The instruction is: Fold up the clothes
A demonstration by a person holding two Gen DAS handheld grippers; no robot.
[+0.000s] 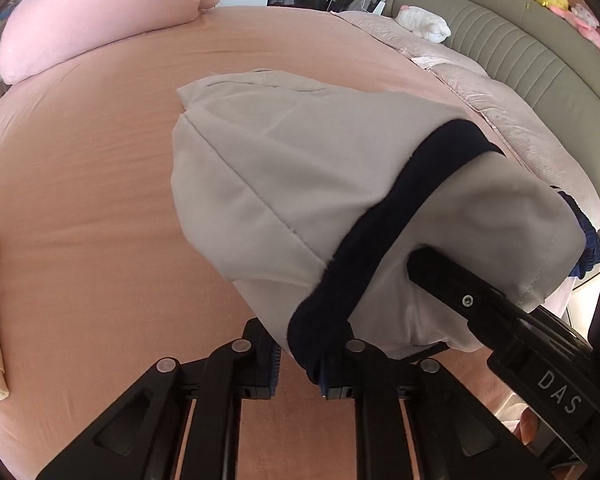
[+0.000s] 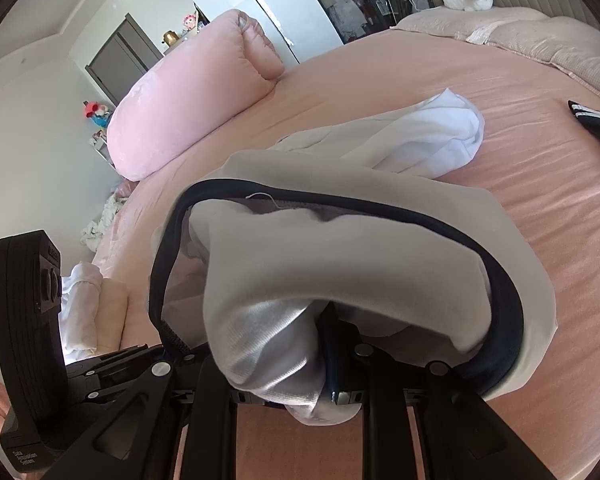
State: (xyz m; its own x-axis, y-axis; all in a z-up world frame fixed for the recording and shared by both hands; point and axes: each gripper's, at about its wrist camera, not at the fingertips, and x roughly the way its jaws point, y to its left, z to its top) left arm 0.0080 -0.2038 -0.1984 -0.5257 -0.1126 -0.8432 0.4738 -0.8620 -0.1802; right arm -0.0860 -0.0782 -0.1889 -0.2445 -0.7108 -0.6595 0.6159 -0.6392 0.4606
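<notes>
1. The garment (image 1: pixel 284 184), pale grey-white with a dark navy band (image 1: pixel 400 216) along its opening, lay on the pink bed sheet (image 1: pixel 100 184), its near end lifted off the sheet by both grippers.
2. Left gripper (image 1: pixel 296 356): jaws drawn close together, pinching the navy band where it curled down between them. No gap showed between pad and cloth.
3. Right gripper (image 2: pixel 300 360): jaws nearly together, clamped on a thick bunch of pale fabric that spilled down over them. Which edge of the garment this was could not be told for certain; it looked like the hem beside the band.
4. In the left wrist view the right gripper's black body (image 1: pixel 500 320) entered from the lower right, tucked under the cloth, just beside the left one. Both hands held the same near end, side by side.
5. Key relation: the garment's long axis ran away from both sets of jaws toward the pink pillow (image 1: pixel 100 24) and the far side of the bed; the free end (image 2: pixel 440 132) rested on the sheet well ahead. Neither hand was clearly nearer to it.
6. Judgement: a fold would carry the held end forward along that axis onto the resting end.
7. Folded items (image 2: pixel 96 312) sat stacked at the bed's left edge.
</notes>
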